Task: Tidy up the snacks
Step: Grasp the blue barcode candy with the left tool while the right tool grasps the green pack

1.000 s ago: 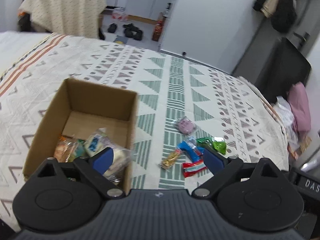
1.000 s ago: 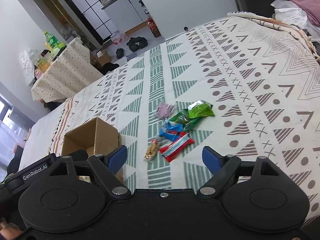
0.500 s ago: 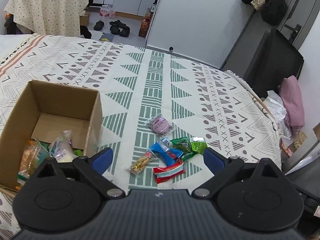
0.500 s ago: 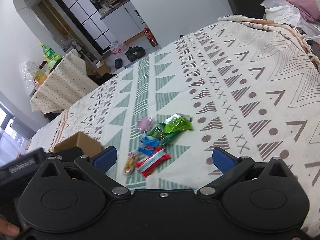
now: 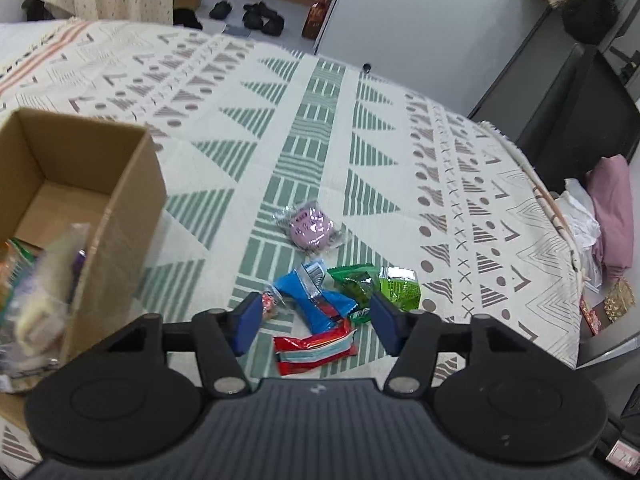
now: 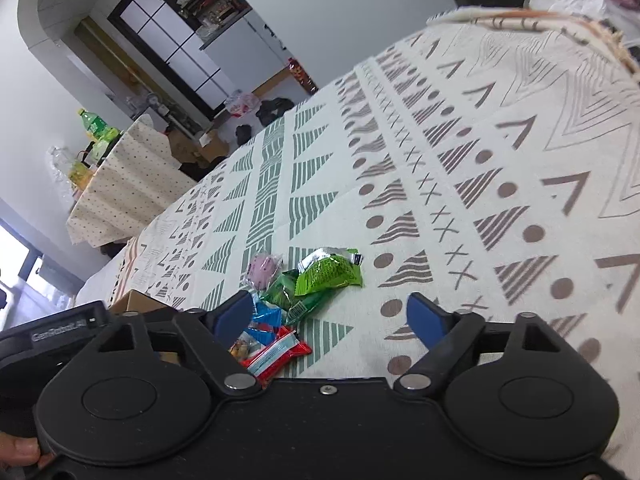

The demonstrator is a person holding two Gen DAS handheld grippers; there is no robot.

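Approach step: the left gripper (image 5: 314,316) and right gripper (image 6: 330,314), jaws just narrowing yet empty, hover above the loose snack packets (image 5: 316,300); next, clamp one for the brown cardboard box (image 5: 120,184).

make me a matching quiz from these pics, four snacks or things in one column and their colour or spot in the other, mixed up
Things:
1. round wrapped snack
2. flat packet nearest the left gripper
3. cardboard box
4. twisted packet in the middle of the pile

Colour or place:
A. blue
B. at the left edge of the left wrist view, snacks already inside
C. pink, farthest of the pile from the camera
D. red with a pale stripe

Pairs: 1-C, 2-D, 3-B, 4-A
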